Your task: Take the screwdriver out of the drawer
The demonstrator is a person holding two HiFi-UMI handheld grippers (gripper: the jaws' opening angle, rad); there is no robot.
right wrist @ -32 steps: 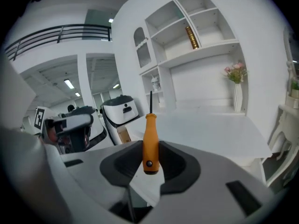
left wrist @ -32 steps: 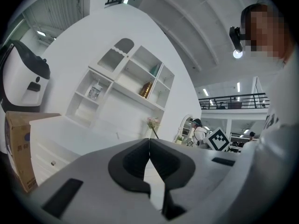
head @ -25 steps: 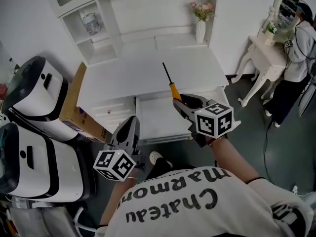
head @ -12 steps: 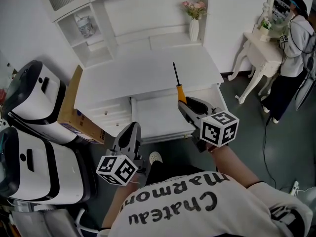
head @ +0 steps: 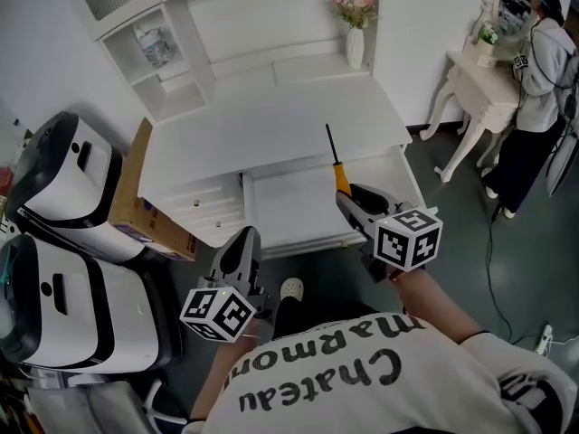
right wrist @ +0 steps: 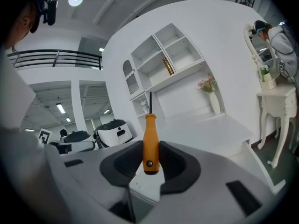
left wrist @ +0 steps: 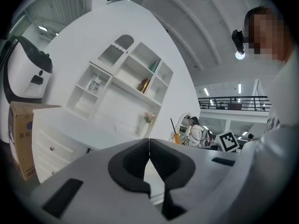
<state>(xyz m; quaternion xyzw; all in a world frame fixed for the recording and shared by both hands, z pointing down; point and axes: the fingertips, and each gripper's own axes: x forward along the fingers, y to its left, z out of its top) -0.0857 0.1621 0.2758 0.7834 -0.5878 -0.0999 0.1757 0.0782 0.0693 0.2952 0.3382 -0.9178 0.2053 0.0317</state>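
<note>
My right gripper (head: 355,197) (right wrist: 150,157) is shut on the orange handle of the screwdriver (head: 336,163) (right wrist: 150,141). The black shaft points up and away over the white desk (head: 271,125). The screwdriver hangs above the right part of the open white drawer (head: 289,208). My left gripper (head: 241,247) (left wrist: 148,166) hovers lower, in front of the drawer's left corner, with its jaws together and nothing between them.
Two white-and-black machines (head: 63,242) and a cardboard box (head: 136,197) stand to the left of the desk. A vase of flowers (head: 355,34) sits at the desk's back. A person (head: 543,70) stands by a white side table (head: 479,89) at the right.
Both grippers have drifted toward me and slightly down. The right one carries the screwdriver a little rightward over the drawer.
</note>
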